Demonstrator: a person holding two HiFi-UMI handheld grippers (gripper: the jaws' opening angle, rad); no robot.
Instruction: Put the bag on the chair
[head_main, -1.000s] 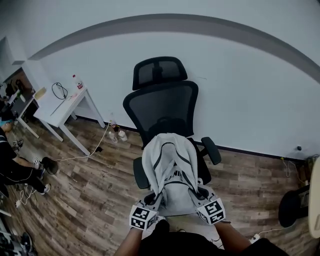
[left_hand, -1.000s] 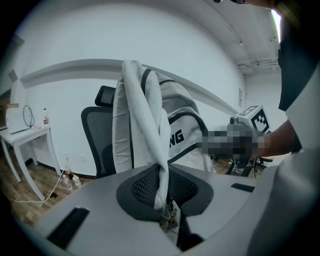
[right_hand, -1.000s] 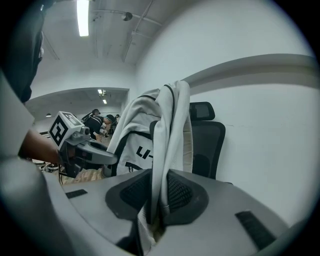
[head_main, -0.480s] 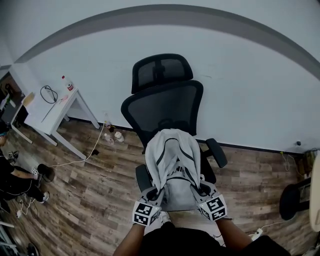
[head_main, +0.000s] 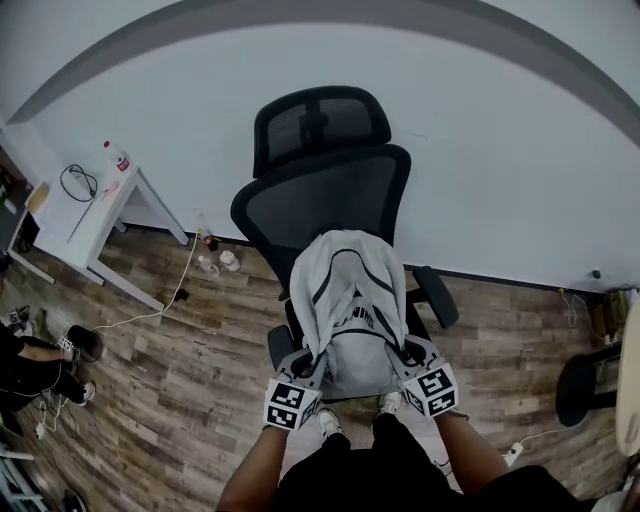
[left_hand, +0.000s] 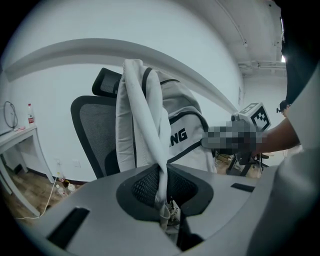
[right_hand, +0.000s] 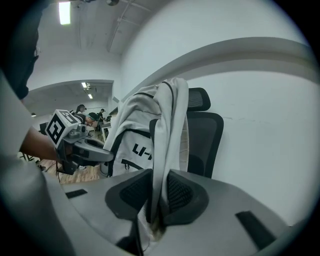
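Observation:
A white bag with black trim and lettering (head_main: 350, 300) hangs in the air over the seat of a black mesh office chair (head_main: 325, 180). My left gripper (head_main: 300, 378) is shut on a white strap of the bag (left_hand: 150, 130) at its left side. My right gripper (head_main: 415, 365) is shut on the strap at the other side (right_hand: 167, 130). In each gripper view the strap runs down between the jaws and the bag (left_hand: 187, 132) (right_hand: 135, 145) hangs in front of the chair back (left_hand: 92, 132) (right_hand: 205, 140). The seat is mostly hidden under the bag.
A white side table (head_main: 95, 215) with a bottle (head_main: 117, 155) and a cable stands at the left by the wall. Bottles and a cord lie on the wood floor (head_main: 190, 330) beside the chair. Another person's legs (head_main: 35, 360) show at far left. A dark stool base (head_main: 585, 385) is at right.
Both grippers have carried the bag forward toward the chair. The chair now looks larger and closer, and the bag covers more of its seat.

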